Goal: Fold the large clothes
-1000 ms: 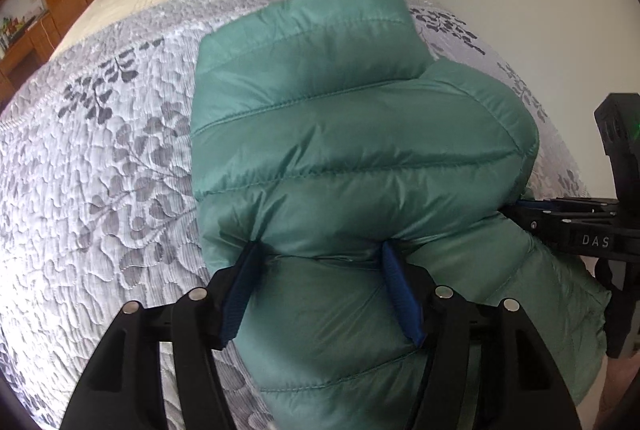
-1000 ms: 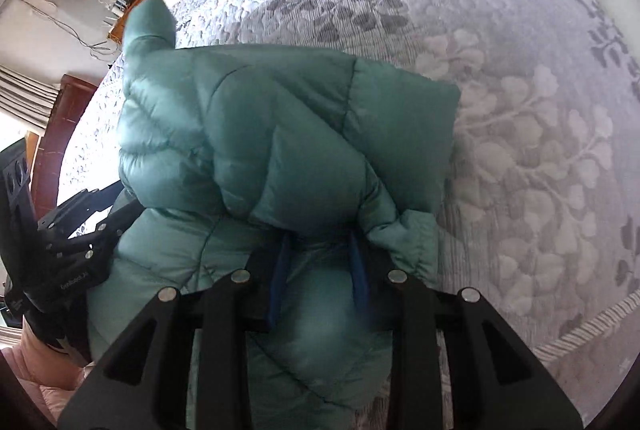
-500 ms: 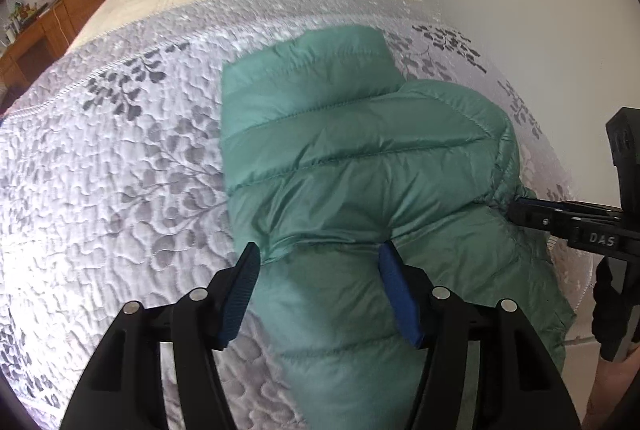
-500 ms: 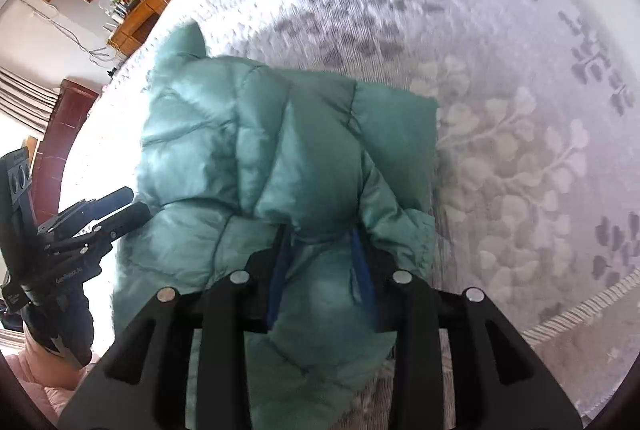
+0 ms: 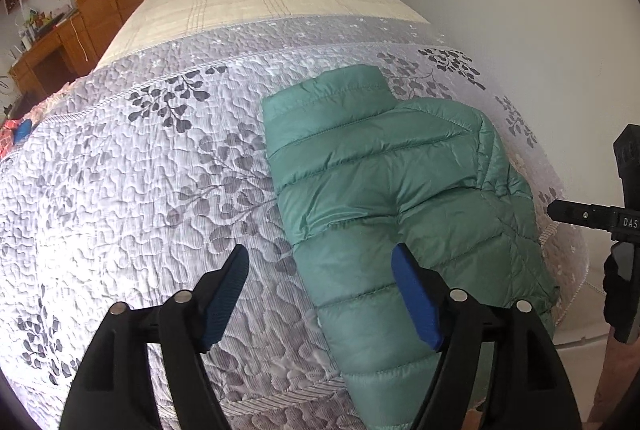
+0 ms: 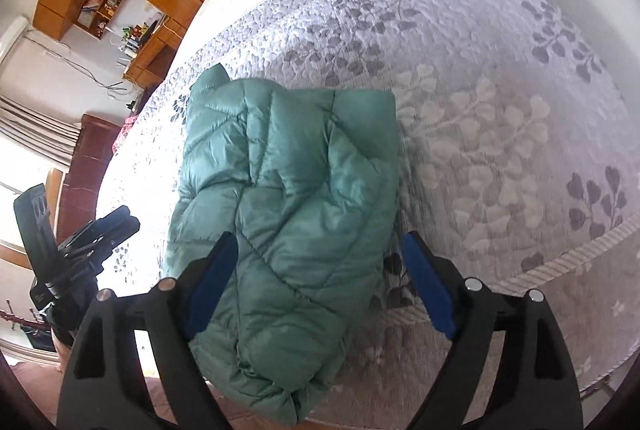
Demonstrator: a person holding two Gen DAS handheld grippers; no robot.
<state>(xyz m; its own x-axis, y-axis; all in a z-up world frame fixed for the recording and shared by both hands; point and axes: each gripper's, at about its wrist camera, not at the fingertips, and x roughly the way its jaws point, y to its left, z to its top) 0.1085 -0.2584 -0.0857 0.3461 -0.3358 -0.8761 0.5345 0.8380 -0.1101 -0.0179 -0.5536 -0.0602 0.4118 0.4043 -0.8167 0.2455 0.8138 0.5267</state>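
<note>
Jacket (image 5: 384,197), green and quilted, lies folded on the bedspread (image 5: 140,189) near the bed's edge, free of both tools. Left claw (image 5: 320,294) hangs above it with jaws opening wide, nothing pressed between the blue pads; right claw (image 6: 320,286) is likewise spreading wide over the bundle, gripping nothing. A second ago both claws sat low against the fabric, the right one pinching a fold; now they stand higher and clear. By my reading this fold is set and the jacket is released.
</note>
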